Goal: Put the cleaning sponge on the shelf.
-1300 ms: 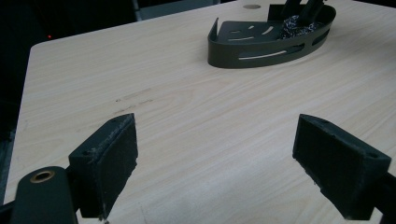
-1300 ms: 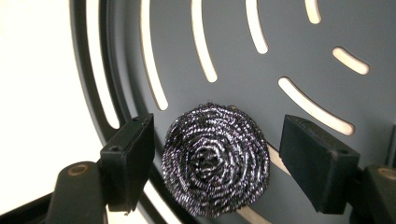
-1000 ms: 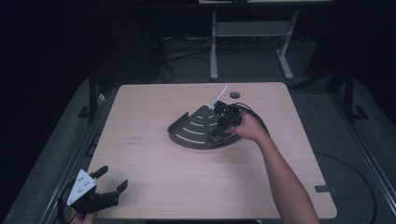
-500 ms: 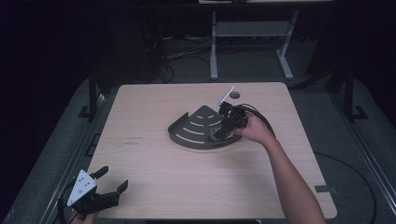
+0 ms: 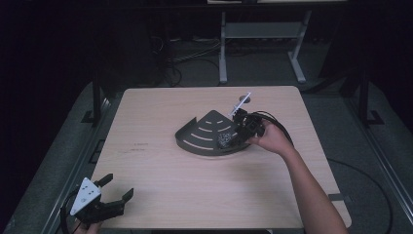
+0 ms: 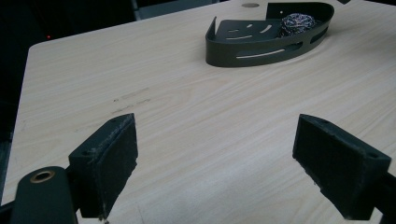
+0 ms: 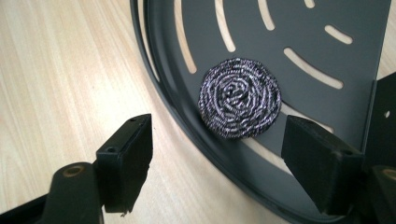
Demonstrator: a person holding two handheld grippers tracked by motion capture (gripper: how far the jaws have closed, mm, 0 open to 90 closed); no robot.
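A steel wool scourer (image 7: 240,98) is lying flat inside a dark, quarter-round slotted metal caddy (image 5: 204,134), close against the caddy's curved front wall and toward its right-hand end, with the caddy itself sitting on the wooden table (image 5: 160,195) nearer the far edge than the near one and slightly right of centre. The right gripper (image 7: 219,154) is hovering directly above the scourer with its jaws spread wide and holding nothing, one jaw outside the curved wall over bare wood and the other over the caddy floor. Judging from this, the step in hand looks like either a pickup or a release of the scourer; for a clean pickup, the gripper would need to shift inward so both jaws clear the low wall and drop on either side of the coil, then squeeze gently, since the springy wire will likely compress and could snag on a slot. The left gripper (image 5: 100,202) is resting by the table's near left corner, well apart from the caddy, its jaws also wide and empty.
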